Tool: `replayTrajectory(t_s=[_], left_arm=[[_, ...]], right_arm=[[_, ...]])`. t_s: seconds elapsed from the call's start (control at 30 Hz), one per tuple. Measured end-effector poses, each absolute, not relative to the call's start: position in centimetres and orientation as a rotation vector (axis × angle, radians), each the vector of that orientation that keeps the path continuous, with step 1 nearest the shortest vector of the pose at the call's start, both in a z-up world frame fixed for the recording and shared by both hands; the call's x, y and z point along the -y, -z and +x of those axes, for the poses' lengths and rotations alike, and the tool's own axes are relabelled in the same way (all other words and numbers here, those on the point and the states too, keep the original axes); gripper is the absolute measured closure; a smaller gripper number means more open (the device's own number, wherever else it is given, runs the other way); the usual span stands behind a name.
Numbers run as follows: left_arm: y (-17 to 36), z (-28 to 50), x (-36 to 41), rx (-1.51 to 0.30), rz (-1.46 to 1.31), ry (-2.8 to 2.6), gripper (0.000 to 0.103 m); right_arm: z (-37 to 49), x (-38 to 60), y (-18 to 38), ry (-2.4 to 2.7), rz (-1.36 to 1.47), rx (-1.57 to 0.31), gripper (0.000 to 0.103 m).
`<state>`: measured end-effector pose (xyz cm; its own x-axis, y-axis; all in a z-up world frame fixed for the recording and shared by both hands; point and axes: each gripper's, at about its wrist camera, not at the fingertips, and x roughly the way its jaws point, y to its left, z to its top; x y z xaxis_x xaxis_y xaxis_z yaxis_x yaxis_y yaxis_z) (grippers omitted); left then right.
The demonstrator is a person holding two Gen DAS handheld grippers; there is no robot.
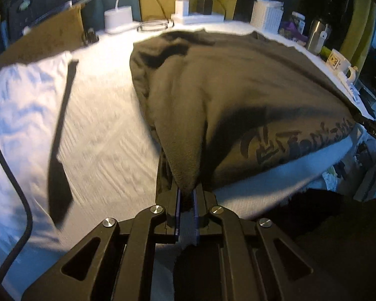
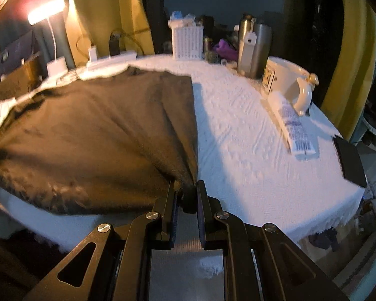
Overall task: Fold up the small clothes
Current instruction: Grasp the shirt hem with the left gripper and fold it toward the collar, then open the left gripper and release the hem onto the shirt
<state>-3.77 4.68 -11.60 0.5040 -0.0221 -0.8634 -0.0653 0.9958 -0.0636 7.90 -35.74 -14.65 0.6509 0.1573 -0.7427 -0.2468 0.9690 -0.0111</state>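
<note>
A dark olive-grey garment (image 1: 238, 87) with a black printed design lies spread on the white tablecloth (image 1: 107, 138). My left gripper (image 1: 186, 195) is shut on the garment's near left corner, which is lifted off the cloth. In the right wrist view the same garment (image 2: 100, 130) fills the left half. My right gripper (image 2: 186, 195) is shut on its near right corner, also raised. The tip of the right gripper (image 1: 371, 125) shows at the far right edge of the left wrist view.
A black strap (image 1: 61, 145) lies on the cloth left of the garment. Along the back stand a lamp base (image 1: 118, 18), power strip (image 1: 198, 17), white basket (image 2: 187, 41), steel tumbler (image 2: 254, 50), white mug (image 2: 288, 80) and a tube (image 2: 294, 125). A black tablet (image 2: 349, 159) lies at the right edge.
</note>
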Motion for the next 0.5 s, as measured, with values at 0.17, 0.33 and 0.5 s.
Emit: replayTrajectory(t_s=[0.17, 0.33, 0.5], left_arm=[[10.8, -3.7, -5.4, -1.042, -0.088, -0.043, 0.093], [9.8, -4.0, -6.7, -1.015, -0.087, -0.089, 0.061], [8.2, -3.6, -8.4, -0.968, -0.1, -0.129, 0.043]], right_arm=[[7.0, 36.1, 15.3, -0.212, -0.096, -0.838, 0.085], [7.4, 36.9, 15.1, -0.161, -0.108, -0.85, 0.047], [8.0, 38.6, 13.8, -0.156, -0.063, -0.838, 0.038]])
